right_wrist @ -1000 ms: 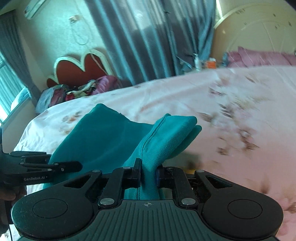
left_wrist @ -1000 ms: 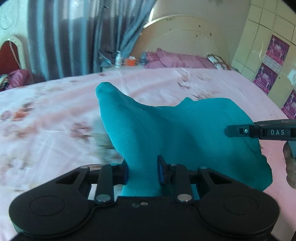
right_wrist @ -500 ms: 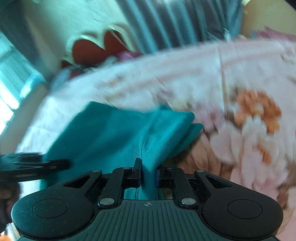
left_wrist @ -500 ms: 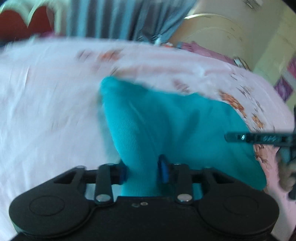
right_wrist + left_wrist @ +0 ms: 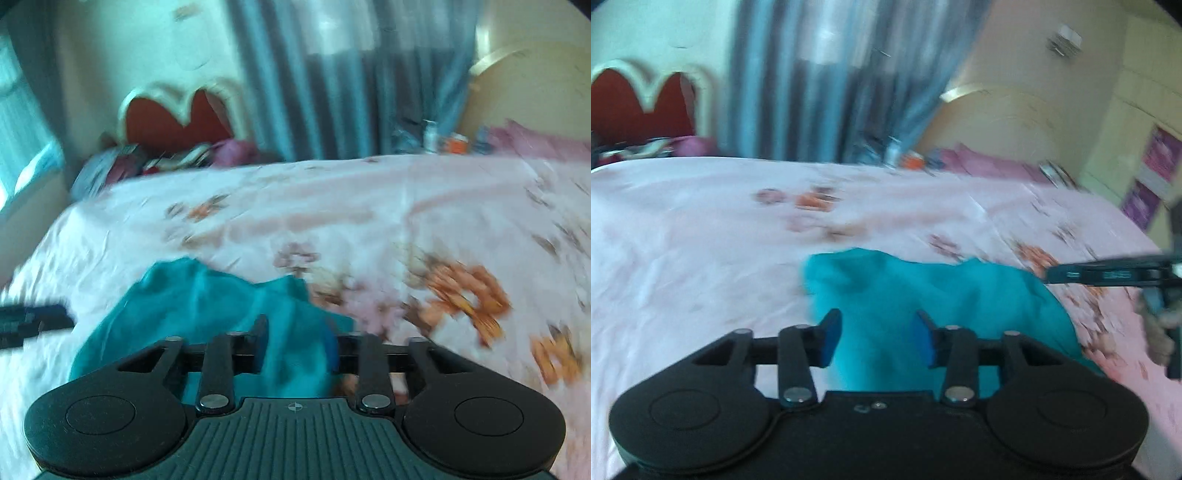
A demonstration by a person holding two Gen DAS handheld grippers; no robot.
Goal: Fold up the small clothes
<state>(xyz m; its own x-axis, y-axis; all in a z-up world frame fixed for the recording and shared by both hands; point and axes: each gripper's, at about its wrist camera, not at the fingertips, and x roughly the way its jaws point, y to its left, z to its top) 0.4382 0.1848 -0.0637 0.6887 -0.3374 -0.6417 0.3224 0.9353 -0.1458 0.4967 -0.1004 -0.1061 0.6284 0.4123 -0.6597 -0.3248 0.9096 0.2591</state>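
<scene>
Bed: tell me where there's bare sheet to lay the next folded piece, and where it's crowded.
Bare sheet runs left of the teal cloth, out to the bed's left edge, and beyond the cloth toward the curtain. In the right wrist view, flowered sheet right of the cloth is free too. Crowded: the far edge by the headboard, with pink bedding and small bottles, and the clothes pile by the red chair.

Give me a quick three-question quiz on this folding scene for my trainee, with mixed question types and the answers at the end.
1. What colour is the cloth?
2. True or false: the sheet is plain, with no pattern.
3. In the left wrist view, the right tongs come in from: A) the left edge, B) the right edge, C) the top.

Key: 1. Teal. 2. False, it has a flower print. 3. B.
</scene>
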